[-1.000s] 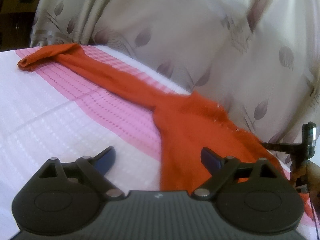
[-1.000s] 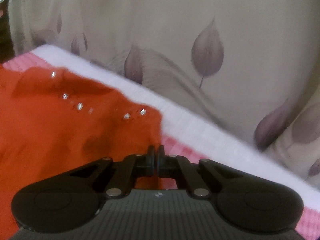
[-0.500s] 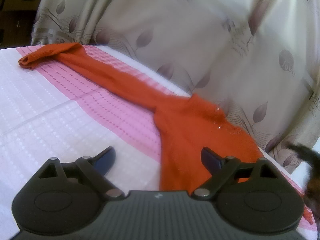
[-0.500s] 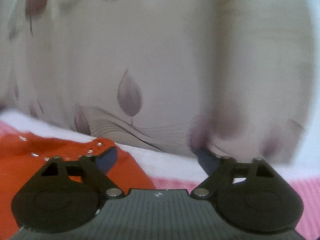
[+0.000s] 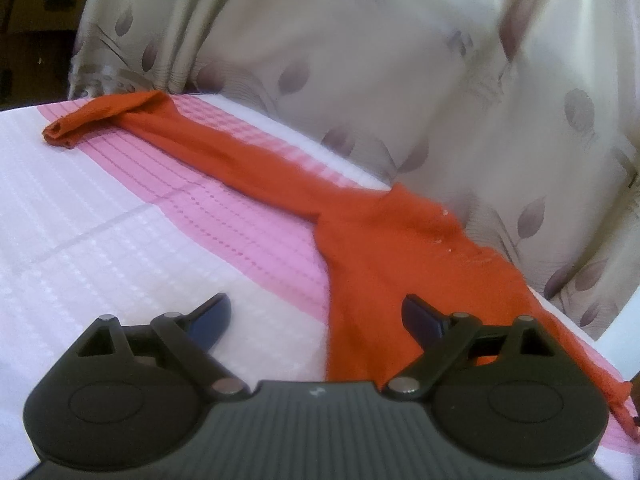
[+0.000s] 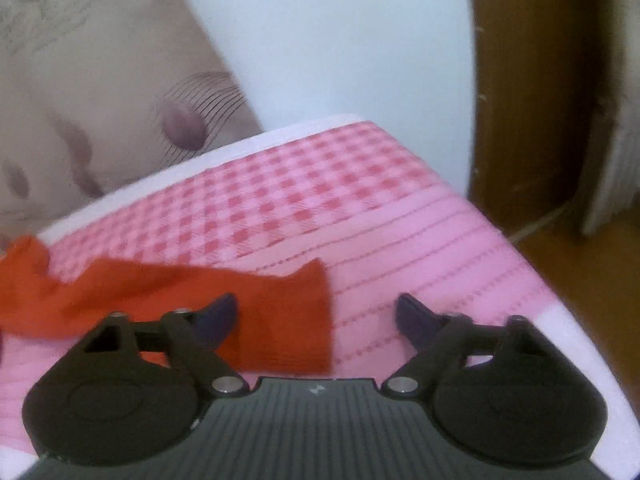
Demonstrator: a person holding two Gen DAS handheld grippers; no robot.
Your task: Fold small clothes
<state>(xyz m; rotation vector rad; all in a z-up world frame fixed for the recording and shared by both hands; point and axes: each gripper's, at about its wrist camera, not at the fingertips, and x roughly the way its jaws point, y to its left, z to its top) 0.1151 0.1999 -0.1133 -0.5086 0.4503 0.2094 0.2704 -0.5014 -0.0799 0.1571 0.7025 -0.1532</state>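
An orange long-sleeved garment (image 5: 384,256) lies spread on the pink and white cloth-covered table (image 5: 120,232). One sleeve stretches to the far left, its cuff bunched. My left gripper (image 5: 316,316) is open and empty, hovering over the garment's near edge. In the right wrist view the other sleeve's end (image 6: 280,320) lies flat on the pink cloth. My right gripper (image 6: 316,316) is open and empty, its left finger above the sleeve end.
A beige leaf-patterned curtain (image 5: 400,80) hangs right behind the table's far edge. In the right wrist view the table's corner (image 6: 560,320) drops off to the right, with a white wall (image 6: 340,40) and brown wooden furniture (image 6: 528,100) beyond.
My right gripper opened, letting go of the garment's body, and swung right to the sleeve end near the table corner. My left gripper stayed open and barely moved.
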